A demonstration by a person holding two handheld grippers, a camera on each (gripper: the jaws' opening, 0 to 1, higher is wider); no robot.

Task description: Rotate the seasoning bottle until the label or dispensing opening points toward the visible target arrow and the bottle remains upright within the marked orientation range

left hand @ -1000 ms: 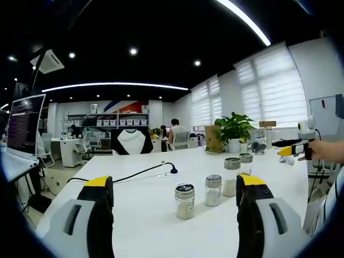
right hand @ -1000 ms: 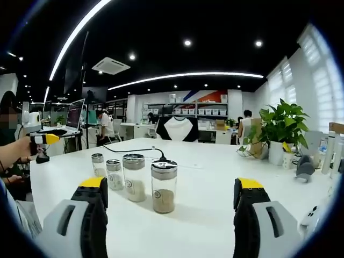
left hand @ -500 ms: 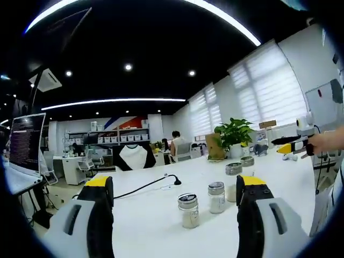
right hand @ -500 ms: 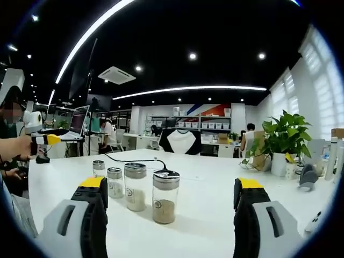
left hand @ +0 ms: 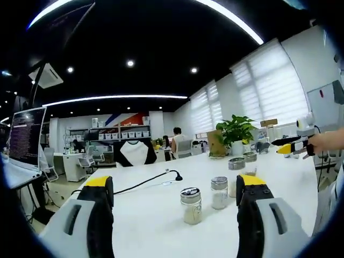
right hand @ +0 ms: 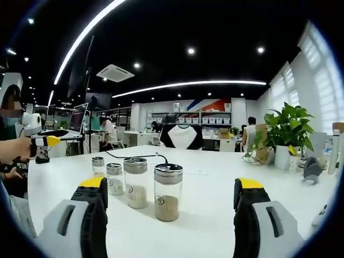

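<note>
- The left tongs [left hand: 174, 212] stand spread wide, grey jaws with yellow tips, holding and touching nothing.
- The right tongs [right hand: 169, 212] are likewise spread wide and hold nothing.
- Four clear glass seasoning bottles with metal lids [right hand: 168, 192] stand upright in a row on the white bench [right hand: 209, 215]; the nearest sits between the right jaws' tips, apart from both.
- Compared with half a second ago, both views sit slightly differently; the bottles keep their row.
- Small round labels on the bottles are too small to read.
- A black cable [left hand: 145, 181] lies beyond; a potted green plant [right hand: 287, 134] stands farther off.
</note>
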